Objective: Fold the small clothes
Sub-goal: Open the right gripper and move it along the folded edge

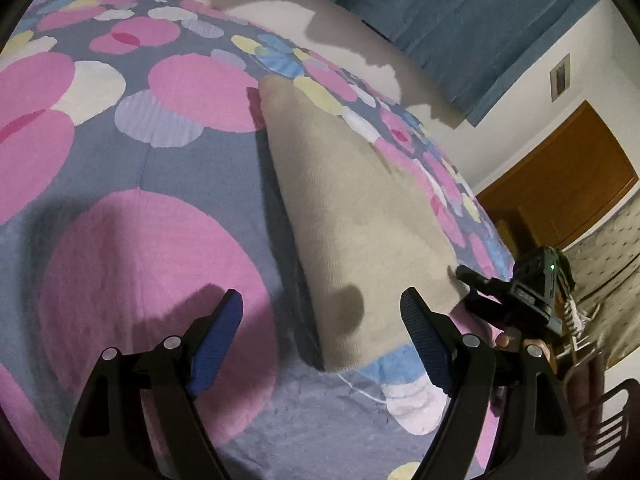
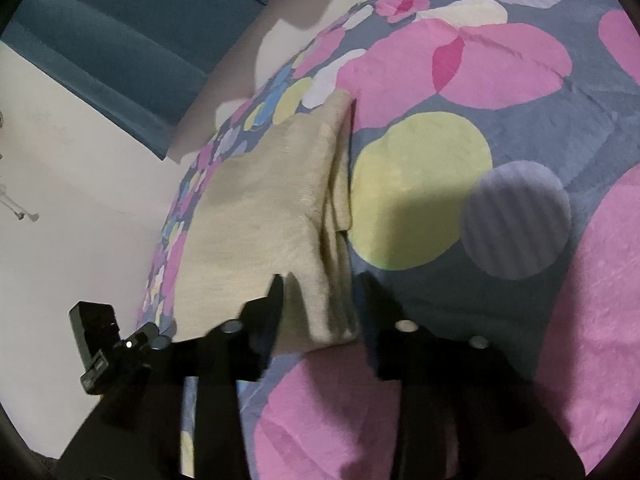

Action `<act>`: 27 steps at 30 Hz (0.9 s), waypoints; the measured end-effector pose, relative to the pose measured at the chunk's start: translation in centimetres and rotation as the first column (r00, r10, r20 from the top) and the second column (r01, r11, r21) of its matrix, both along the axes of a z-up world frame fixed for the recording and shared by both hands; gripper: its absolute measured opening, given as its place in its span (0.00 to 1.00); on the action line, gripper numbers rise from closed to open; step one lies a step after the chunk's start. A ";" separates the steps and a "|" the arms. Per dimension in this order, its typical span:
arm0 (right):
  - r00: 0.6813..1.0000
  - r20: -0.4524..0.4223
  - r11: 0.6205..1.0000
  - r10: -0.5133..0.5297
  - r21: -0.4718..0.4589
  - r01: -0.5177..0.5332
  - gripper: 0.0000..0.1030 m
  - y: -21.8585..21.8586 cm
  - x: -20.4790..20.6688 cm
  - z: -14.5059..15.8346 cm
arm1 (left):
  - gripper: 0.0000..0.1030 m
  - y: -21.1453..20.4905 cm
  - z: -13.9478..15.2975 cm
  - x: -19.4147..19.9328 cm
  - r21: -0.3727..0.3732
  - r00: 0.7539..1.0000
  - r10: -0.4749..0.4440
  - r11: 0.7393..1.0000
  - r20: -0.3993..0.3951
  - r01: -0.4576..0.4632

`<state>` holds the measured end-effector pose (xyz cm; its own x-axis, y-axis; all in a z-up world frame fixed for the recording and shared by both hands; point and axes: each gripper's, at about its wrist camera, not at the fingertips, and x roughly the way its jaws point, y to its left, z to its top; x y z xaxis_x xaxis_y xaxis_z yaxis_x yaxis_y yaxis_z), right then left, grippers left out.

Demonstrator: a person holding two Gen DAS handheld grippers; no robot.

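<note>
Bed's edge: cloth (image 2: pixel 260 216) runs lengthwise away from you, near end between your right gripper's (image 2: pixel 320 280) parted jaws; left gripper (image 1: pixel 320 312) open, empty.

one folded beige cloth (image 1: pixel 352 216) on one dotted bedspread (image 1: pixel 168 200), between two grippers

no readable text, labels, brands, numbers or signs anywhere

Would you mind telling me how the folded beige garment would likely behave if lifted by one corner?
The garment looks like soft knit, so it would probably droop. Its stacked layers show loose at the edge, so the fold would likely open. It seems light and unlikely to slide on the bedspread.
</note>
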<state>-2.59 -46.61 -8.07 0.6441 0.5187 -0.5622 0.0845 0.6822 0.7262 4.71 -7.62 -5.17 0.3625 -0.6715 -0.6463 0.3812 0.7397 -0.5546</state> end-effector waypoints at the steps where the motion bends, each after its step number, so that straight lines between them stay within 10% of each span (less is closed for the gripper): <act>1: 1.000 0.008 1.000 -0.005 0.006 0.005 0.60 -0.2 0.0 0.4 | 0.77 0.1 0.1 0.6 0.008 1.000 0.000 1.000 0.000 0.000; 11: 0.999 0.036 0.997 0.009 0.078 -0.012 0.62 -2.4 3.9 1.2 | 0.77 -0.5 -2.0 8.1 -0.129 0.993 0.013 0.991 -0.115 -0.028; 17: 0.999 -0.002 0.993 0.042 0.115 -0.041 0.62 -2.8 7.0 -0.5 | 0.76 -3.4 -2.0 10.0 -0.081 0.997 -0.045 0.996 -0.059 0.040; 27: 0.992 0.044 0.980 0.119 0.158 -0.124 0.62 -2.0 10.1 -1.2 | 0.48 -3.7 -3.2 11.5 -0.094 0.997 -0.070 0.993 -0.037 0.066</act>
